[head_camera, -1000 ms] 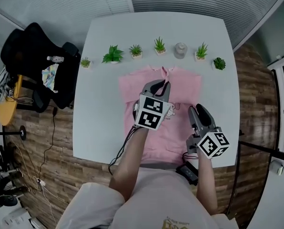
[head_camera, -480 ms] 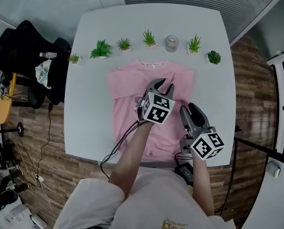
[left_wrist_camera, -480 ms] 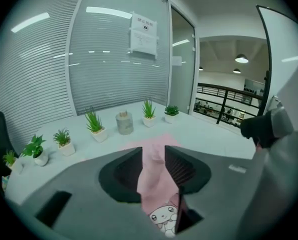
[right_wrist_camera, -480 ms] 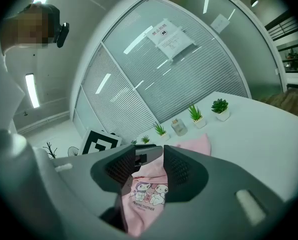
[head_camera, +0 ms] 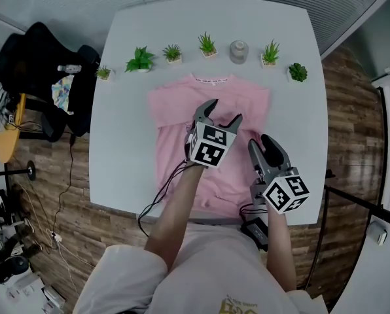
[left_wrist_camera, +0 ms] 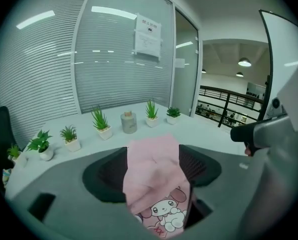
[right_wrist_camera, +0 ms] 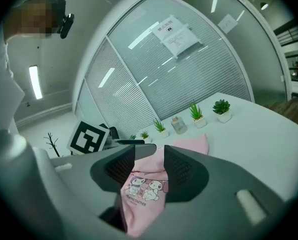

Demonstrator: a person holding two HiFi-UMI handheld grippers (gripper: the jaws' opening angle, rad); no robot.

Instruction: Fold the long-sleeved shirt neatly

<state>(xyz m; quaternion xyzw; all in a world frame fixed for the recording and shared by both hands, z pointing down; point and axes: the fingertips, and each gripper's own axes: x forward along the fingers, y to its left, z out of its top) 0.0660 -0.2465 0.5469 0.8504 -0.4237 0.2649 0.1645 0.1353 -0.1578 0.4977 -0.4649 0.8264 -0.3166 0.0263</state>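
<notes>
Pink long-sleeved shirt (head_camera: pixel 172 126): flat on white table (head_camera: pixel 126 175). Left gripper (head_camera: pixel 224 112): jaws just opening, released, wide, shirt fabric between them untouched. Right gripper (head_camera: pixel 265 144): jaws parted above shirt's right edge

You are letting go with the left gripper (head_camera: pixel 224 112). Its jaws, pinched on the pink sleeve (left_wrist_camera: pixel 151 164) a second ago, have just been opening and are now standing wide apart. The sleeve is no longer hanging from the tips. It is lying flat on the shirt (head_camera: pixel 172 110), in the gap between the jaws with neither pad pressing it. You are also bringing that gripper down and back from the collar.
</notes>
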